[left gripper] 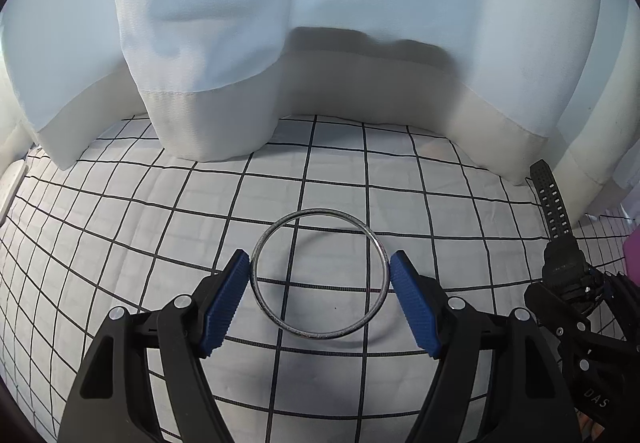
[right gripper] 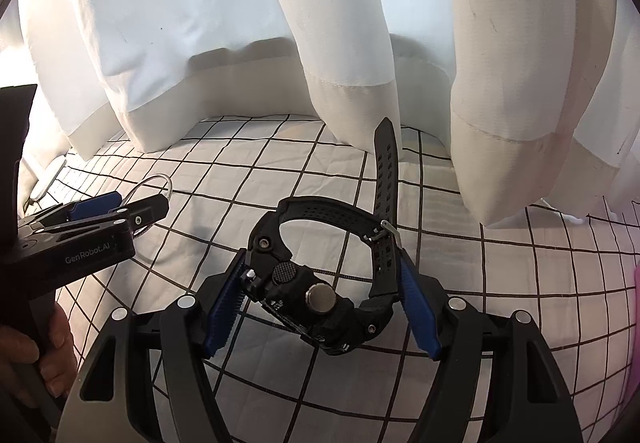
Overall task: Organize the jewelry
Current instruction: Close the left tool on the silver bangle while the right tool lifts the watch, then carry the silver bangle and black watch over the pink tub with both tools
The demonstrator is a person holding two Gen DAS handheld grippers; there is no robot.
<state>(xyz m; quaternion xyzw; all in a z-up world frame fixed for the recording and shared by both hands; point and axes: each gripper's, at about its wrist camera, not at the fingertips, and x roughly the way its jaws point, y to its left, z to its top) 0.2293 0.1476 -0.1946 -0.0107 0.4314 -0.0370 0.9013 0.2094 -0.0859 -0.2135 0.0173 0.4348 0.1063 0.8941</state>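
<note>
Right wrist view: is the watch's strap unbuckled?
No, the black watch has its strap buckled into a closed loop between the right gripper's blue pads.

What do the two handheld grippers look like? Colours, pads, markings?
Both the left gripper and the right gripper have black plastic bodies, silver pivot screws and ribbed blue finger pads. White "GenRobot.AI" lettering runs along the left gripper's side. No cables or sleeves visible.

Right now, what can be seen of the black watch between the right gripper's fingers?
The black watch looks like chunky matte resin, with a round metal crown and a knurled button on its side. Its perforated strap is buckled into a loop, the free tail pointing up toward the white curtain. It sits tilted between the right gripper's blue fingers, which press on both sides, above the checked cloth.
</note>
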